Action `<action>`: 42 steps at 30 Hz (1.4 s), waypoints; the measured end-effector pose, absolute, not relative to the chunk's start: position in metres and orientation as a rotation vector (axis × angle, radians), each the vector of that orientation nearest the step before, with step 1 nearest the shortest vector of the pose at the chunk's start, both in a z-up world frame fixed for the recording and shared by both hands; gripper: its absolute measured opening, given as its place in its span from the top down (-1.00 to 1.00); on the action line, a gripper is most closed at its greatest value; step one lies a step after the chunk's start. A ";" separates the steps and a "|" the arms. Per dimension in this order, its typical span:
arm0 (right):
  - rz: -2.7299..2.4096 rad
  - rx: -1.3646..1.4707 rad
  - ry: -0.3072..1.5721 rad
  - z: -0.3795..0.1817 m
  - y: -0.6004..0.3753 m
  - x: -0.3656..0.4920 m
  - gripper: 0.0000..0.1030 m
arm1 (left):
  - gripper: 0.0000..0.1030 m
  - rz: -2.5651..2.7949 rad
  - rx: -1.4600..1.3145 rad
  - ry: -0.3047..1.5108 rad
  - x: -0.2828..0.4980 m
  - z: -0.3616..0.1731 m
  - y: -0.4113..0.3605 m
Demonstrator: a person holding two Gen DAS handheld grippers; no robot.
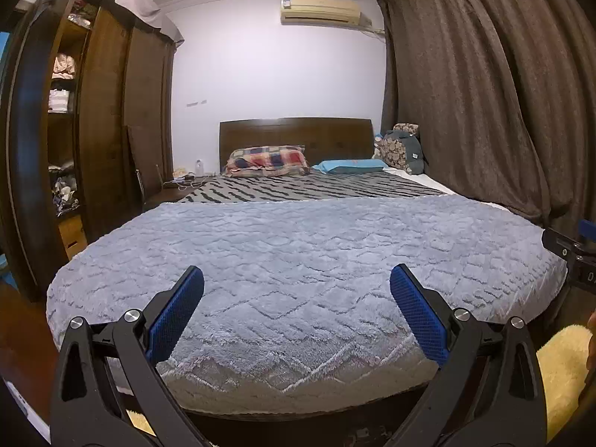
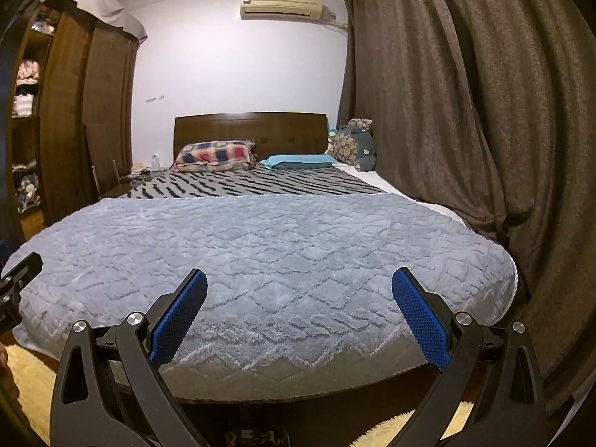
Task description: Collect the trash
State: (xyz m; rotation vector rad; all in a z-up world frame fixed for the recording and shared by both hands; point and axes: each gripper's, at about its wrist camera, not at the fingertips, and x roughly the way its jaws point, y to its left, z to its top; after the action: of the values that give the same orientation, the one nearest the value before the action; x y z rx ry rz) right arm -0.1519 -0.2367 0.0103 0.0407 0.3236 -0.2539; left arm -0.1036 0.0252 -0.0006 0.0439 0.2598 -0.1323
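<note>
Left wrist view showed the left gripper with its blue fingers spread wide apart and holding nothing, poised over the foot of a bed. The right wrist view showed the right gripper the same way, spread wide and empty, just beside the left one; each gripper's black frame showed at the edge of the other's view.

Beyond the grippers lay a fluffy grey blanket, then a striped cover, then a plaid pillow and a blue pillow against a wooden headboard. A wardrobe stood to the left and a dark curtain hung to the right. A yellow rug lay on the floor by the bed's foot.

No trash could be seen anywhere in either view, so where it was, which way it pointed and how its long axis ran could not be told.

The step in hand looked like searching. It would go best by sweeping both cameras slowly over the floor and bedside, keeping the grippers wide, and approaching any long item across its narrow side.
</note>
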 end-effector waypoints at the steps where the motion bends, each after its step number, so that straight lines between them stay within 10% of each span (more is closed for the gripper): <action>1: -0.254 0.041 0.322 0.010 -0.236 -0.152 -0.93 | -0.84 -0.130 0.042 0.258 -0.104 -0.001 0.026; 42: -0.239 0.046 0.299 0.013 -0.229 -0.151 -0.94 | -0.84 -0.112 0.017 0.213 -0.111 0.003 0.031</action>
State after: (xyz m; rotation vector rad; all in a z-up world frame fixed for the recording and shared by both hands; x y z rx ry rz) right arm -0.1514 -0.2286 0.0132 0.0459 0.2986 -0.2394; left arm -0.1112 0.0312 0.0034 0.0171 0.2125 -0.1125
